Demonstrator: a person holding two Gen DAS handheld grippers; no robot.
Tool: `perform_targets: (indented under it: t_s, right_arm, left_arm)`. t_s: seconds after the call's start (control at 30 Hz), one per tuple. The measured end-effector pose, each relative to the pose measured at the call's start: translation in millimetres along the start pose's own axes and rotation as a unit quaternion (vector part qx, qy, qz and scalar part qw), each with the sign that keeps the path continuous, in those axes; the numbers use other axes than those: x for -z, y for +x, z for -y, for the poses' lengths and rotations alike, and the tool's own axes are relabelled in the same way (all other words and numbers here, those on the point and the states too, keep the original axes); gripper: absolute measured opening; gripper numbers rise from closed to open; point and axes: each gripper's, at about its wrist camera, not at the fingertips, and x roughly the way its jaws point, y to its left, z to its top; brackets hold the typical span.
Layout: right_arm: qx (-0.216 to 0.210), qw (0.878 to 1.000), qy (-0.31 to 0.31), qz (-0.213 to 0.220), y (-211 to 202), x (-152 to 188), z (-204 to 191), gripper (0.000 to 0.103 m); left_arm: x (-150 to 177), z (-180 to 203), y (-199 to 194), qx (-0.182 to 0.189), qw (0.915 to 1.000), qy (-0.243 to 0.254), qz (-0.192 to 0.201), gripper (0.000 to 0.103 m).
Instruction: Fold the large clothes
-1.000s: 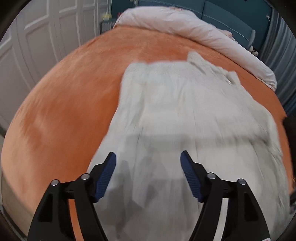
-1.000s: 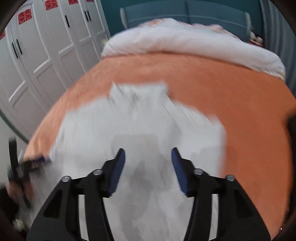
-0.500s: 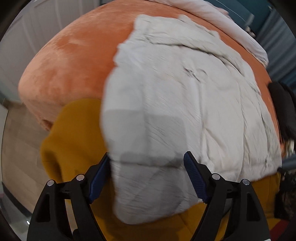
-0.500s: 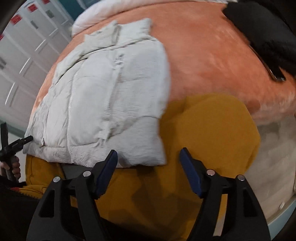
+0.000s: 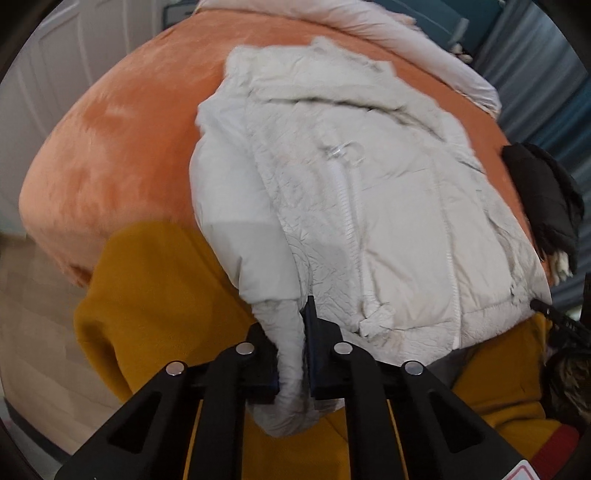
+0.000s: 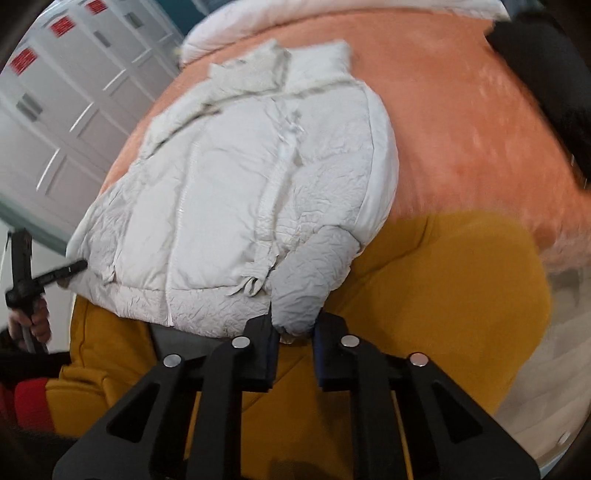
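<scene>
A white puffer jacket (image 5: 369,192) (image 6: 229,184) lies front-up and zipped on the orange bed (image 5: 122,122), hem toward me. Its two sleeves hang over the near edge. My left gripper (image 5: 290,317) is shut on the cuff of the left-hand sleeve (image 5: 255,251), and the cuff bulges out below the pads. In the right wrist view my right gripper (image 6: 294,321) has the other sleeve's (image 6: 314,266) cuff between its pads; its jaws are closing and pinch the cuff. The left gripper (image 6: 44,277) also shows at the hem's left corner, held by a hand (image 6: 29,321).
A mustard-yellow cloth (image 5: 155,295) (image 6: 461,280) drapes over the bed's near edge under the hem. A black garment (image 5: 546,199) (image 6: 546,85) lies to the right of the jacket. A white duvet (image 5: 369,26) is bunched at the far end. White wardrobe doors (image 6: 55,110) stand left.
Both grippers drew back from over the jacket to its near edge. Their jaws, wide open before, have closed on the two sleeve cuffs.
</scene>
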Motion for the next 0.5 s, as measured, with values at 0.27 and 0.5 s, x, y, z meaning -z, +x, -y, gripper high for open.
perform_targets:
  t_s: [0.27, 0.5]
  right_arm:
    - [0.002, 0.996, -0.082, -0.019, -76, 9, -26, 0.011]
    - [-0.016, 0.991, -0.067, 0.111, -138, -24, -39, 0.011]
  left_arm:
    - [22, 21, -94, 0.027, 0.9993, 0.027, 0.000, 0.004]
    - [-2, 31, -157, 0.086, 0.9868, -0.036, 0.132, 0.004]
